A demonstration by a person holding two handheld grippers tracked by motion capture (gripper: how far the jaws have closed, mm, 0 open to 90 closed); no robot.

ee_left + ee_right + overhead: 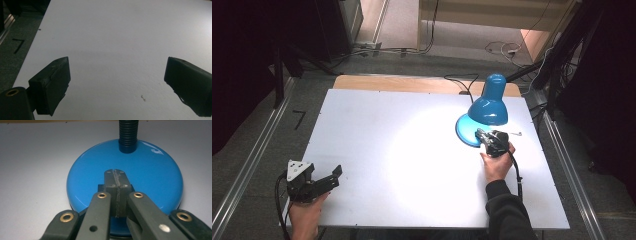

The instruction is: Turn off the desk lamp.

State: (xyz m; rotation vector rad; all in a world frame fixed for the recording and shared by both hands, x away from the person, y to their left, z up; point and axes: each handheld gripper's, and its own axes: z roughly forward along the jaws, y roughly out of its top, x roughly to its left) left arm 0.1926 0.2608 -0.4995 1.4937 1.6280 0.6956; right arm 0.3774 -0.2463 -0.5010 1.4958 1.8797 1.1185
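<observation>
Your right tool (482,135) sits over the round glossy blue base (150,177) of the blue metal desk lamp (488,107), and its 2 jaws are pressed flat together with nothing between them. In the right gripper view the joined tips rest on, or just above, a small dark rectangular switch (100,187) set into the top of the base; whether they press it you cannot tell from here. Beyond the tips, the black ribbed flexible neck (128,135) rises from the far part of the base. In the high view the lamp stands at the far right of the white rectangular tabletop (377,150), its bell-shaped blue shade (490,102) tilted down toward the surface, with a bright pool of light spread across the middle of the tabletop. A black cord (462,82) runs off the far edge behind the lamp. Your right hand (497,162) comes in from the near edge, dark sleeve at the wrist. Your left tool (332,177) is well apart from the lamp, at the near left corner of the tabletop, held by your left hand (304,215) and pointing toward the middle. Its 2 jaws stand wide apart, and in the left gripper view only bare white surface lies between them.
</observation>
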